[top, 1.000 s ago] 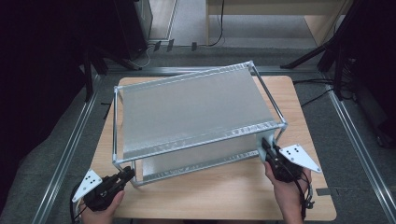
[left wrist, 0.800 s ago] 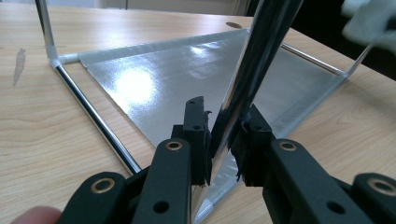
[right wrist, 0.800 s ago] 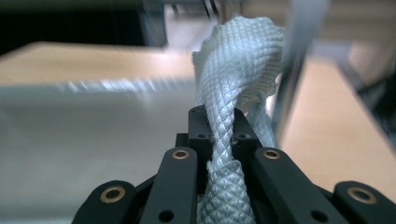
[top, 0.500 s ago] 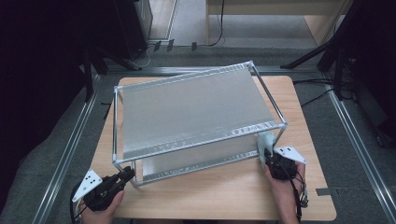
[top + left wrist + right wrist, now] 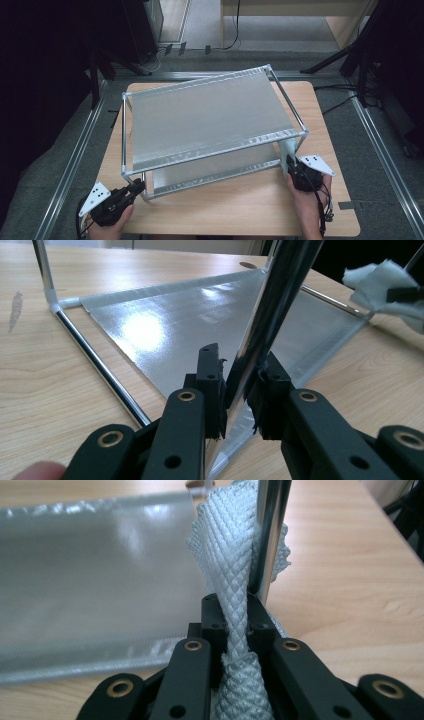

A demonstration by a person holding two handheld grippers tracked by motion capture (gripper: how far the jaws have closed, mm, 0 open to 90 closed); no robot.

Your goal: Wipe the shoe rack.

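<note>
I have a two-tier metal rack sitting in the middle of the wooden counter, turned slightly so its right end lies farther away. Its frame is thin chrome tube, shiny and round, joined at the corners by pale fittings; each tier is a sheet of silvery, faintly textured film stretched between the tubes, and the upper sheet hides most of the lower one from above.

My left tool is at the rack's near left corner, low by the counter. In the left gripper view its black jaws are closed on the upright chrome leg, the tube rising between the pads and crossing the view, with the lower sheet's glossy surface behind it.

My right tool is at the near right corner, just under the upper tier. In the right gripper view it pinches a grey cloth with a quilted diamond weave, bunched into a soft rope between the pads and pressed beside the right leg. The same cloth shows as a pale wad at the far right of the left gripper view.

Around the counter I see grey floor, aluminium rails running along both sides, dark stands at the left and right, and cables trailing at the far edge. The counter's grain is light and smooth, bare near the front edge.
</note>
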